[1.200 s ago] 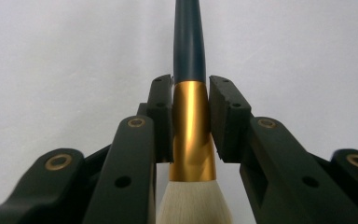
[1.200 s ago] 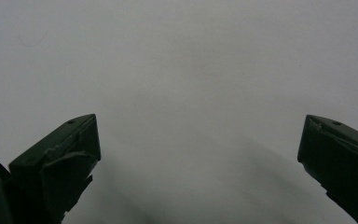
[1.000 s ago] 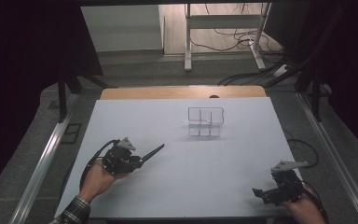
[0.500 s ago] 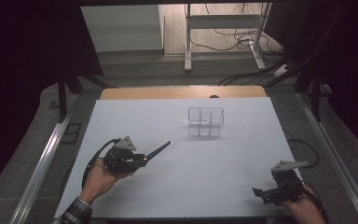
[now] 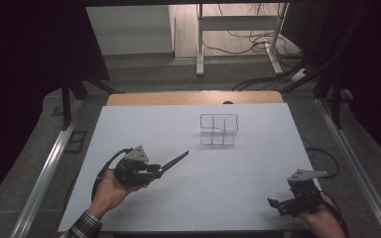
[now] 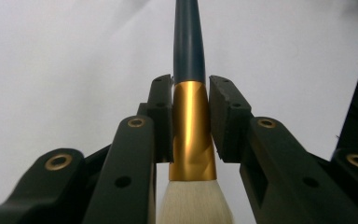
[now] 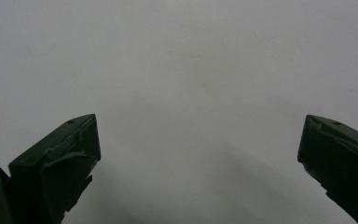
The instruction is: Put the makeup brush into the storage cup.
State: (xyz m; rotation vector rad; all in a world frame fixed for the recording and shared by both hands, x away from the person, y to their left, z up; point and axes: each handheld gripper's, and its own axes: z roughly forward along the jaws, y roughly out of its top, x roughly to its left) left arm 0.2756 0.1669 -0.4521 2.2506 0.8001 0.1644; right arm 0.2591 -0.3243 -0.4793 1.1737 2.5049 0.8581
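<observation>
Lifted slightly and carried toward the clear organizer (image 5: 219, 130), the left tongs (image 5: 155, 171) pinch a brush (image 5: 174, 161) by its gold ferrule, dark handle pointing forward above the white surface (image 5: 248, 183). Its bristles are cut off in the left gripper view. Right tongs (image 5: 277, 205) sit spread, empty. Dark room beyond.

A clear divided organizer (image 5: 219, 130) stands on the white table (image 5: 258, 163).
</observation>
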